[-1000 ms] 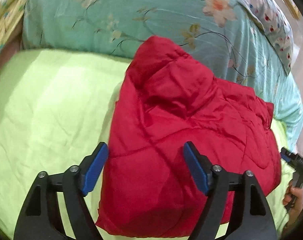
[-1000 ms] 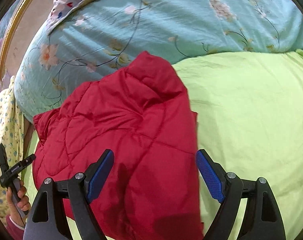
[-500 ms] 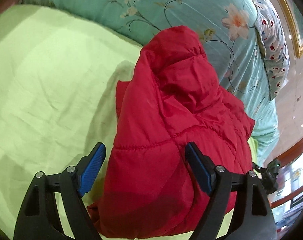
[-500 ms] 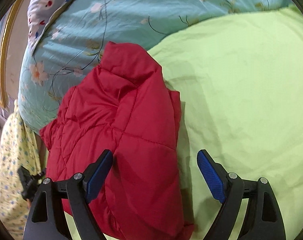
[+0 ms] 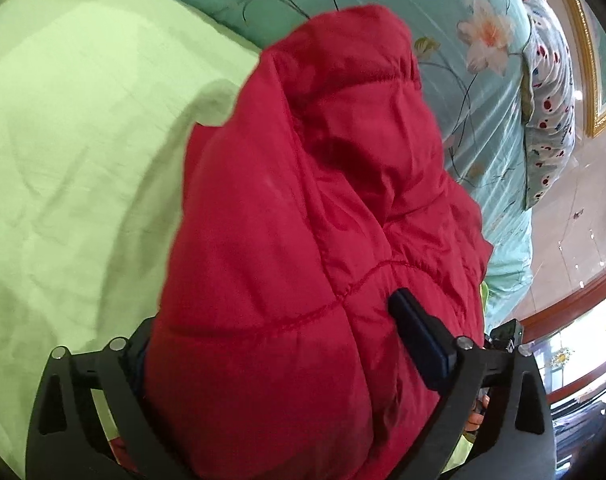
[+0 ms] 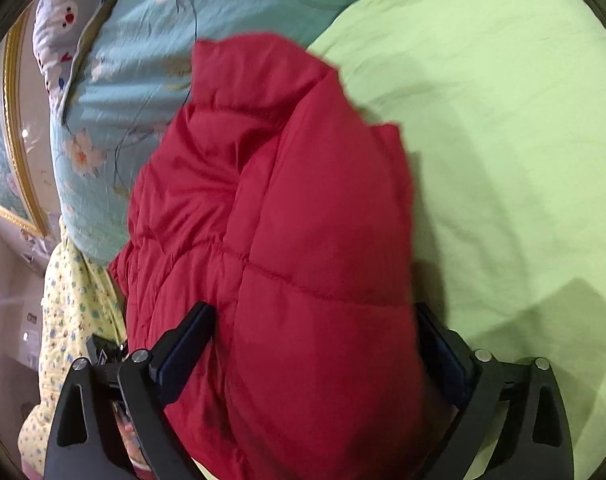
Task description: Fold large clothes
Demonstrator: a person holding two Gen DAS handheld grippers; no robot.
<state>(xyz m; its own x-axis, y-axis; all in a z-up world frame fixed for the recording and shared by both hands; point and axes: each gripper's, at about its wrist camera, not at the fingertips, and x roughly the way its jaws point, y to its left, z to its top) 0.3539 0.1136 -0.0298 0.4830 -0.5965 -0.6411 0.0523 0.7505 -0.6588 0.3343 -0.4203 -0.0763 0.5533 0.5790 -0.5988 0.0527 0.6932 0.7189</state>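
Red quilted jacket point(image 5: 303, 260), lime-green sheet point(image 5: 83, 140), teal floral quilt point(image 5: 483, 60), possibly satin
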